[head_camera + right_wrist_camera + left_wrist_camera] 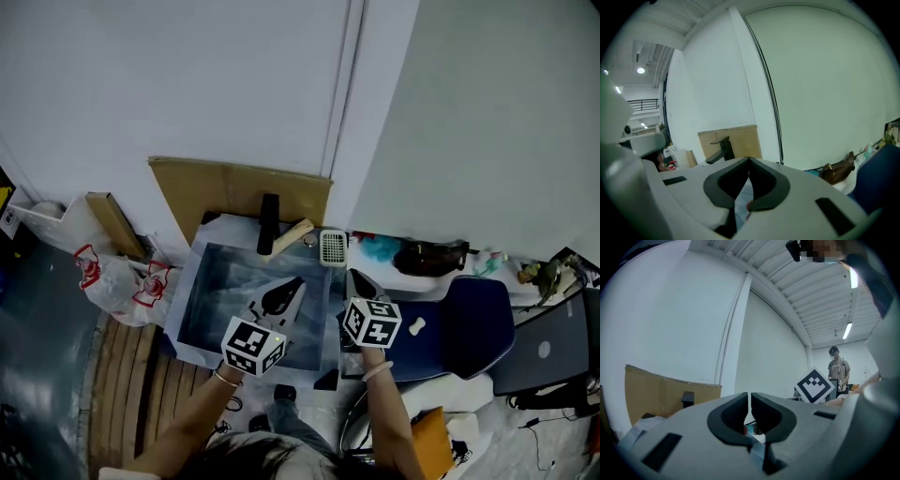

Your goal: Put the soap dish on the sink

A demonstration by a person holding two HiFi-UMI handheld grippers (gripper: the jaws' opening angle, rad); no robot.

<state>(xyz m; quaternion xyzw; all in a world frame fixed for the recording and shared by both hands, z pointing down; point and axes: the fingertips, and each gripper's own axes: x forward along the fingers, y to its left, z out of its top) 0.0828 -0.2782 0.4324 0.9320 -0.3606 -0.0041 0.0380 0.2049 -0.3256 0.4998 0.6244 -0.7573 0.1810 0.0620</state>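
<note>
The white slatted soap dish (333, 247) sits on the back right corner of the sink (192, 281), beside the black faucet (269, 223). My left gripper (295, 284) hangs over the sink basin, its jaws together with nothing between them in the left gripper view (749, 398). My right gripper (353, 277) hovers at the sink's right rim, a little in front of the dish and apart from it. Its jaws meet at the tips and are empty (749, 161). The dish is hidden in both gripper views.
A cardboard sheet (234, 187) leans on the wall behind the sink. A pale wooden piece (289, 236) lies by the faucet. A red-and-white bag (122, 277) sits left, a brown bag (431, 255) and a blue chair (469, 323) right. A person (838, 369) stands far off.
</note>
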